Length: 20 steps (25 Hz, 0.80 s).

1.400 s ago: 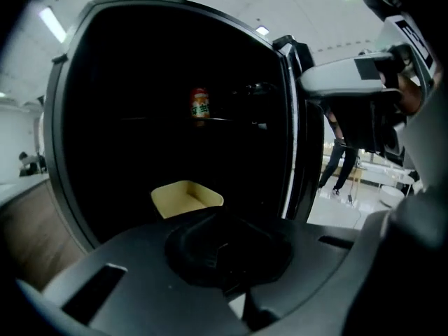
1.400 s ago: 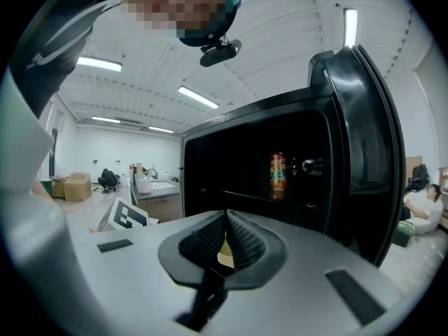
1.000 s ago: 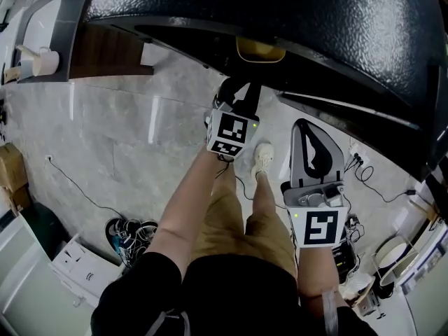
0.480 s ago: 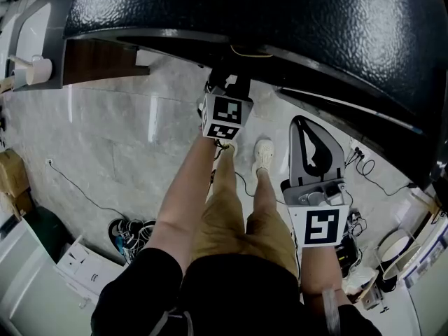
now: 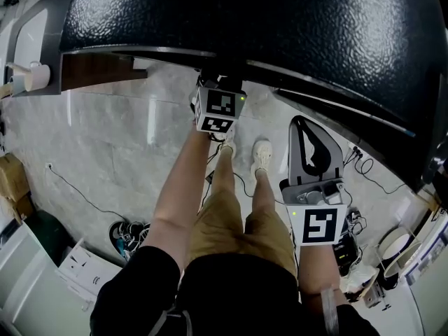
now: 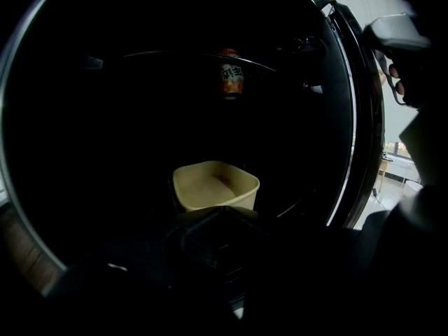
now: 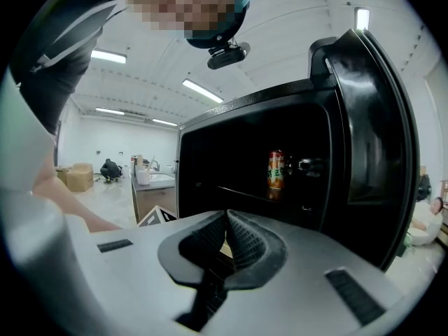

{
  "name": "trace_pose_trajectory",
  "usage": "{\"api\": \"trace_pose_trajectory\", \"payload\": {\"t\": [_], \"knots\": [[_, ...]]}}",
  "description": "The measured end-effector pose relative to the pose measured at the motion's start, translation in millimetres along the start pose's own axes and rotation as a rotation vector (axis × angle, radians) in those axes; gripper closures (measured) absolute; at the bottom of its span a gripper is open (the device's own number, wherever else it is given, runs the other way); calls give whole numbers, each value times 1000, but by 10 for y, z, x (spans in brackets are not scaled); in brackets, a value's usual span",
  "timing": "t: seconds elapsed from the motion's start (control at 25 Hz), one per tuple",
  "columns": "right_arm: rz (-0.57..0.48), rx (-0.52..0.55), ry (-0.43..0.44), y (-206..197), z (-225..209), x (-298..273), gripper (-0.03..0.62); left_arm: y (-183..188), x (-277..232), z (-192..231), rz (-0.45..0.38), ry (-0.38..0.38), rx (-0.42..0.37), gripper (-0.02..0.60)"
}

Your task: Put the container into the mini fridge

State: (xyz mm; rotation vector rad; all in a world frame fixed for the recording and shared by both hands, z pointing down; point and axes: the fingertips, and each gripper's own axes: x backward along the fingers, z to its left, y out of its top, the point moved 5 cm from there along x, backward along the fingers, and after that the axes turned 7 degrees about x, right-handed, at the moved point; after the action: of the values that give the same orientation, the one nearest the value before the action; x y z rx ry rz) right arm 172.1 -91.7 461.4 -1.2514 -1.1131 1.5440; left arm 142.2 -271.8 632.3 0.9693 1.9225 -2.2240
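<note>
L gripper (image 6: pixel 220 219) is reached deep into the mini fridge (image 5: pixel 280 26). From the head view only its marker cube and the forearm show below the black top edge, so the tips are inside the cavity. In the left gripper view its 2 jaws are drawn narrow to a peak right at the near wall of the cream container (image 6: pixel 215 185), which reads as a pinch on that wall, though the interior is v. dark. A grip on 1 wall leaves the open top facing up and the body out ahead of the jaws, so it can go in level w/o the gripper body fouling the opening. The container sits low in the cavity, about centre. I can't tell if its base is touching the fridge floor or just above it. An orange can (image 6: pixel 231 79) stands higher up toward the back on the upper shelf, well apart from the container, so the low path avoids it. The door (image 7: pixel 371 145) is swung wide to the right, giving free entry. R gripper (image 7: pixel 225 219) is held back outside near the person's right leg, jaws pressed together w/ nothing between them. It's prob. parked there because 1 gripper is enough for a light tub. Judgement: the task is near its end, w/ set-down and release left.
</note>
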Motion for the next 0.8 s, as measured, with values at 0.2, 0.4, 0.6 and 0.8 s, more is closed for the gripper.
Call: {"api": "trace_pose_trajectory", "payload": {"t": [0.2,0.4,0.6,0.8], "knots": [[-19,6,-4,123,-35,52,557,152,200,-43,-25,-1,-14,558],[-71,19,2,381,-77,228,557,542,693,-182,-96,18,-13,558],[-109,33,34,719,-47,495,557,1027,1398,-454,-181,40,-15,558],[-163,38,68,1065,-28,840,557,1583,1967,-847,-312,42,-101,558]]}}
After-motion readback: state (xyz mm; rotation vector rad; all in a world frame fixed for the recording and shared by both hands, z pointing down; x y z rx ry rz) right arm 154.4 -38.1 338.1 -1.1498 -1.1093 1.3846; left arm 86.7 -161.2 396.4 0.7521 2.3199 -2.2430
